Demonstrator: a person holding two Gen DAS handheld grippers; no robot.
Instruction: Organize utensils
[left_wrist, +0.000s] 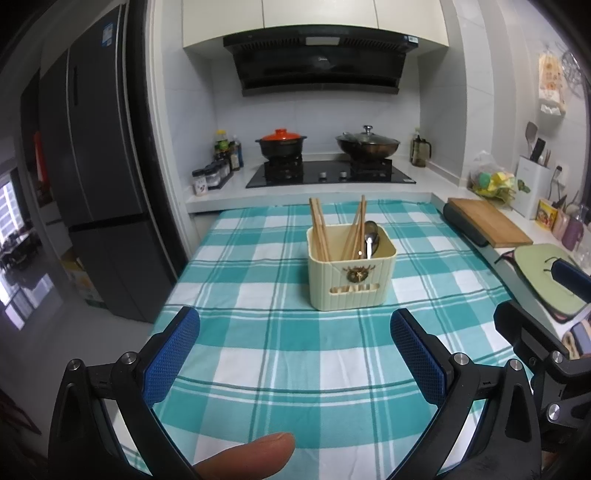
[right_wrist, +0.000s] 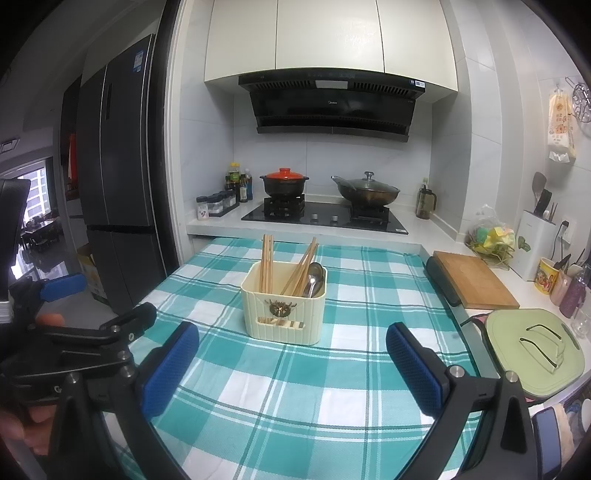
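Both grippers, left (left_wrist: 294, 325) and right (right_wrist: 292, 338), hovered near the camera with jaws spread wide and empty. The cream holder (left_wrist: 351, 269), containing chopsticks (left_wrist: 318, 229) and spoons (left_wrist: 370, 238), stood beyond on the checked tablecloth (left_wrist: 295, 369).

Your two wrist cameras sit low over the near edge of the checked counter (left_wrist: 295, 350), side by side, both facing the stove wall, sharing the cream utensil holder (left_wrist: 351, 271) mid-distance, the left view slightly nearer it.
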